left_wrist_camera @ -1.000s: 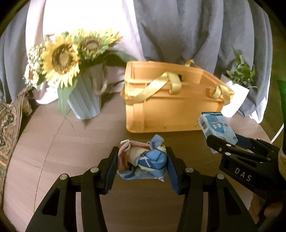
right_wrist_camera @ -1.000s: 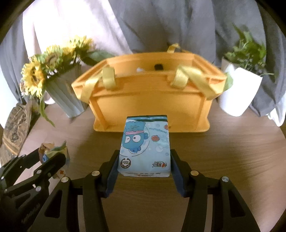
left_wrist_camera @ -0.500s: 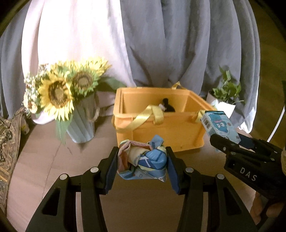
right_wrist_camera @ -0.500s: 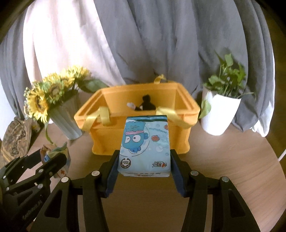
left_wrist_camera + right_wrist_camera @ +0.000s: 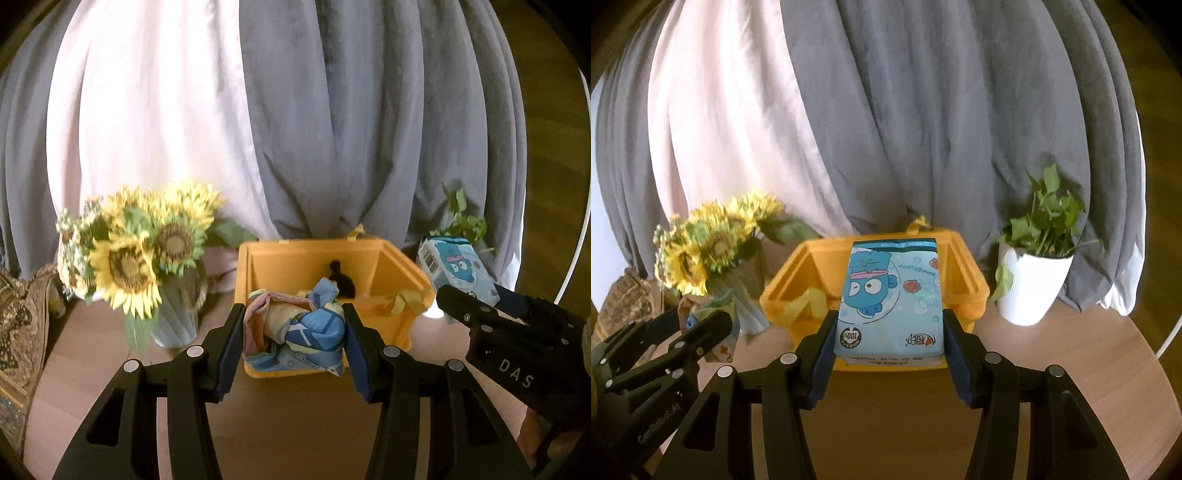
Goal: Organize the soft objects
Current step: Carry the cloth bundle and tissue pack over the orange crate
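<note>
The left hand-held gripper [image 5: 293, 332] is clamped on a crumpled cloth [image 5: 295, 332], patterned in blue, pink and cream, with both pads pressed against its sides. The cloth hangs above the bench [image 5: 295, 424], in front of the near wall of the orange bin [image 5: 384, 321]. The bin is open at the top, with yellow strap handles draped over its rim and a small dark thing [image 5: 341, 278] lying inside near the back; what it is cannot be told.

The right hand-held gripper [image 5: 889, 339] grips a blue tissue pack [image 5: 890, 302] printed with a cartoon fish, one pad on each long side. The pack is held flat-faced toward the camera, lifted off the bench and level with the bin's [image 5: 964, 291] front rim. In the left wrist view the same pack [image 5: 458, 273] shows to the right of the bin, pinched between the black fingers of the right hand-held gripper [image 5: 469, 299].

Left of the bin stands a ribbed pale vase [image 5: 177, 325] of sunflowers [image 5: 129, 266]. To the right of the bin sits a white pot [image 5: 1030, 288] with a green plant [image 5: 1049, 221]. Grey and white curtains [image 5: 886, 110] hang behind everything. A patterned cushion [image 5: 18, 332] lies at the far left edge of the bench.
</note>
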`<state>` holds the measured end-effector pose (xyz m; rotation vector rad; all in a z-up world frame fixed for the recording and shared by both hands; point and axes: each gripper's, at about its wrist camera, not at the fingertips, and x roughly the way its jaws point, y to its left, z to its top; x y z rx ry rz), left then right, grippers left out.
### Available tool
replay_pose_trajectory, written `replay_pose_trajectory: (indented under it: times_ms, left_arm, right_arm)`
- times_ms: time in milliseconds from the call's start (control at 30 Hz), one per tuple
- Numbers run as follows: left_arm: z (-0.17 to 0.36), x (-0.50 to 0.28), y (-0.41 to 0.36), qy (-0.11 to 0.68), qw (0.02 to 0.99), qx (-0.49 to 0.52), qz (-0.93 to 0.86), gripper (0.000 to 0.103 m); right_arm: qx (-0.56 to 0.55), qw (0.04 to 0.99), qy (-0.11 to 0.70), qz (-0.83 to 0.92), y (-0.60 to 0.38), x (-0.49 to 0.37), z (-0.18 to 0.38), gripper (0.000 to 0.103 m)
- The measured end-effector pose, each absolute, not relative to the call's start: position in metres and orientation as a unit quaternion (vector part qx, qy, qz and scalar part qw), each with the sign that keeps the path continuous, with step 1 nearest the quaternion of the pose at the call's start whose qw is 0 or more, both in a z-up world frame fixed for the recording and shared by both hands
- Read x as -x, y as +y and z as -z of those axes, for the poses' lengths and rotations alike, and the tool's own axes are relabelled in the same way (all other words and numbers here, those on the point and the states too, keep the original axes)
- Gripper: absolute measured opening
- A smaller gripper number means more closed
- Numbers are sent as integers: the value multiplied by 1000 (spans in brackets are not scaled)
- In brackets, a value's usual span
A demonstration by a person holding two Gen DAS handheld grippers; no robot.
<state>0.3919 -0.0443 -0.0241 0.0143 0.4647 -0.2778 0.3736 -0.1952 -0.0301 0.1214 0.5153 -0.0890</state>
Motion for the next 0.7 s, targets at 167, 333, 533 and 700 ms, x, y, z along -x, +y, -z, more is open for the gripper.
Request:
replay_pose_trajectory:
  times_ms: [167, 333, 533, 700]
  left_arm:
    - [10, -398, -46, 210, 967, 0, 142, 50]
    - [0, -406, -49, 194, 971, -3, 142, 50]
    - [-12, -420, -56, 175, 974, -8, 142, 50]
    - [-15, -436, -61, 169, 975, -11, 146, 50]
  right_arm:
    - [-61, 969, 235, 44, -197, -376, 18, 55]
    - [-59, 972, 223, 40, -197, -381, 10, 55]
    - [-59, 975, 211, 38, -201, -392, 1, 55]
    - [-58, 977, 201, 37, -205, -404, -4, 55]
